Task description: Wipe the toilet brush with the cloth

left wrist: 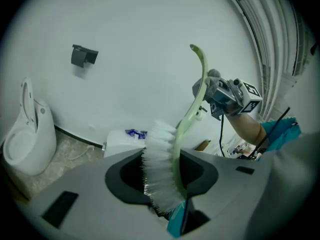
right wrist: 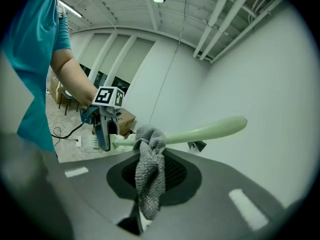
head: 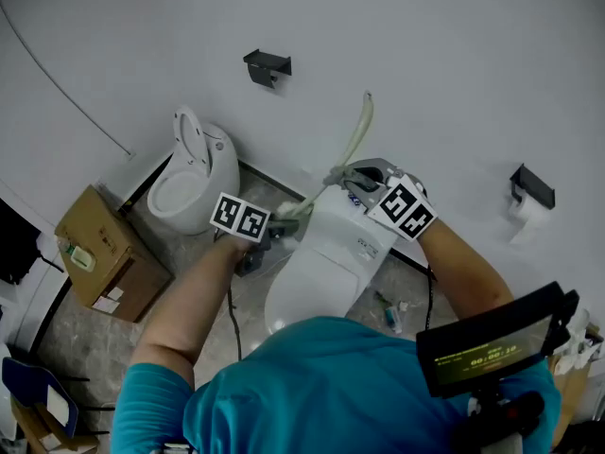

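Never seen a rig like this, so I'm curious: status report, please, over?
Left gripper: jaws shut on brush, head end. Right gripper: jaws shut on cloth, bunched round handle. Nothing blocking.

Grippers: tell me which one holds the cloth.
The right gripper: its jaws pinch the grey cloth, which is bunched against the green handle of the toilet brush. The left gripper grips the brush's white bristle head instead.

Toilet brush (head: 355,138) over the toilet (head: 312,287), cloth (right wrist: 151,176) on its handle — second bowl (head: 189,173) left, box (head: 104,253) beyond.
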The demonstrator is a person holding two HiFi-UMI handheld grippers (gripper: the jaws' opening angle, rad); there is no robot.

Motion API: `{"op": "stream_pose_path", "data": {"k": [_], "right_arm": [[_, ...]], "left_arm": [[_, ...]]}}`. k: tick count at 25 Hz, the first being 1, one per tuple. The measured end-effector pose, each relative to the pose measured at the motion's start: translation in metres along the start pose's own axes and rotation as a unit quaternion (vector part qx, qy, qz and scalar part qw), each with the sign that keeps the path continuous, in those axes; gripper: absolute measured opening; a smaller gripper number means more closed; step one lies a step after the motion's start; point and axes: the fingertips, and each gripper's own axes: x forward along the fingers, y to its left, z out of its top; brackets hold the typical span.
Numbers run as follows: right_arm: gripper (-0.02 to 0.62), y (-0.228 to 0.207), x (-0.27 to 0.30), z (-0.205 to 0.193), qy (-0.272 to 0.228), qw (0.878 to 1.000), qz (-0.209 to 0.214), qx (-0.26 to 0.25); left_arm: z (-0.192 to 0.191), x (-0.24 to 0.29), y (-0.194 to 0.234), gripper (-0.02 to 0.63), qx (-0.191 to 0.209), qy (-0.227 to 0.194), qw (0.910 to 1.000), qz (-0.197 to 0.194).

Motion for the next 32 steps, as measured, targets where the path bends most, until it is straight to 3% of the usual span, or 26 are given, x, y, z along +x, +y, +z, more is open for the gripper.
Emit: {"op": "stream_pose_path", "data": {"k": [6, 12, 20, 32], "right_arm": [[0.029, -0.051, -0.001, 0.019, -0.015, 0.999, -0.030, -0.011], [0.029, -0.095, -0.006, 0.025, -0.026, 0.998, -0.057, 0.020], [0.029, -0.136, -0.018, 0.025, -0.033, 0.995, -0.087, 0.035], [0.029, -0.156, -0.035, 0.025, -0.020, 0.993, -0.109, 0.039]], "left_arm": [[0.056, -0.011, 0.014, 0.152, 0.046, -0.001, 0.9989, 0.005], [0.078, -0.016, 0.028, 0.152, 0.063, 0.019, 0.9977, 0.013], [0.088, -0.024, 0.033, 0.152, 0.085, 0.039, 0.9949, 0.036], [0.077, -0.035, 0.049, 0.152, 0.118, 0.088, 0.9842, 0.098]]}}
